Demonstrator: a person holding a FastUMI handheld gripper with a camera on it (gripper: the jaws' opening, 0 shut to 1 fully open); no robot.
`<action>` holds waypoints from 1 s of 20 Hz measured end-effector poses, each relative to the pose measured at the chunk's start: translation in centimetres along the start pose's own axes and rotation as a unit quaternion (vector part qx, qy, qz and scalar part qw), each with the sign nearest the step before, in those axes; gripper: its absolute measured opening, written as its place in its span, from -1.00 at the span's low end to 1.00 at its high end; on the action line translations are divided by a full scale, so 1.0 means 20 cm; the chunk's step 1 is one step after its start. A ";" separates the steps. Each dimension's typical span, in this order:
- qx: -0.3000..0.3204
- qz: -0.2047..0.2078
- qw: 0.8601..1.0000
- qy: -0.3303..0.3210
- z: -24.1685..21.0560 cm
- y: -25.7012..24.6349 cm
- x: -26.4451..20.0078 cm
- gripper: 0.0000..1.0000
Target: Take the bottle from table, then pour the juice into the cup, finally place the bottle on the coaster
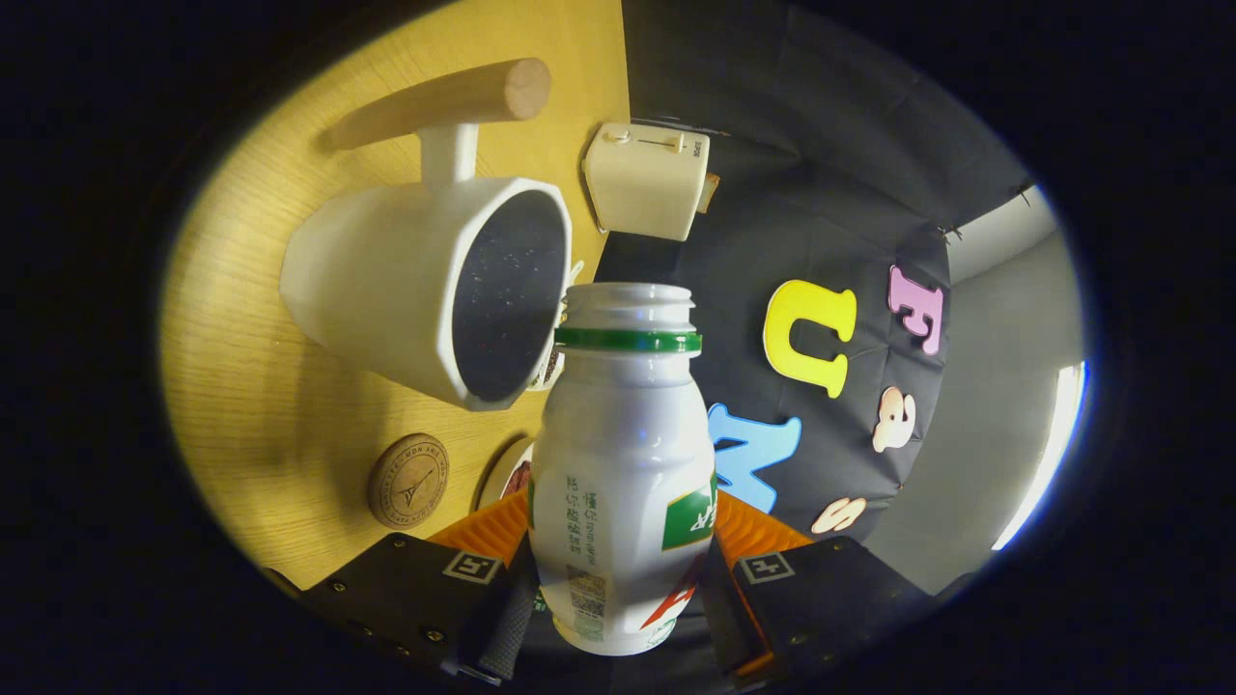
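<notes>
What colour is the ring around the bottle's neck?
Green, on the white bottle between the fingers, in the gripper view.

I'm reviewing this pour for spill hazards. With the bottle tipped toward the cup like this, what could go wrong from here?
1. The bottle's open mouth sits beside the cup's rim, not clearly over the opening, so juice may run onto the table.
2. The claw grips only the bottle's lower body; the smooth bottle could slip or twist while tilted.
3. The coaster lies close to the cup, so the bottle might knock the cup on its way there.
</notes>
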State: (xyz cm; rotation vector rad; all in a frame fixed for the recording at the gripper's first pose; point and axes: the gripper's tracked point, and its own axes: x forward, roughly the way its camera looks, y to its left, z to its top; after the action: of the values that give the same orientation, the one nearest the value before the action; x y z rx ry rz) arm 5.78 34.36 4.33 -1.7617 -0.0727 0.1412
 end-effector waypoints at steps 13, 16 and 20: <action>0.138 0.026 0.990 -0.008 -0.03 0.04 -0.03 0.49; 0.178 0.035 0.983 -0.011 -0.02 0.04 -0.02 0.48; 0.219 0.054 0.974 -0.012 -0.02 0.07 -0.03 0.49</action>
State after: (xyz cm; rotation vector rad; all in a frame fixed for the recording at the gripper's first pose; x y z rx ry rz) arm 5.22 33.54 3.15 -1.3227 0.0362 0.2387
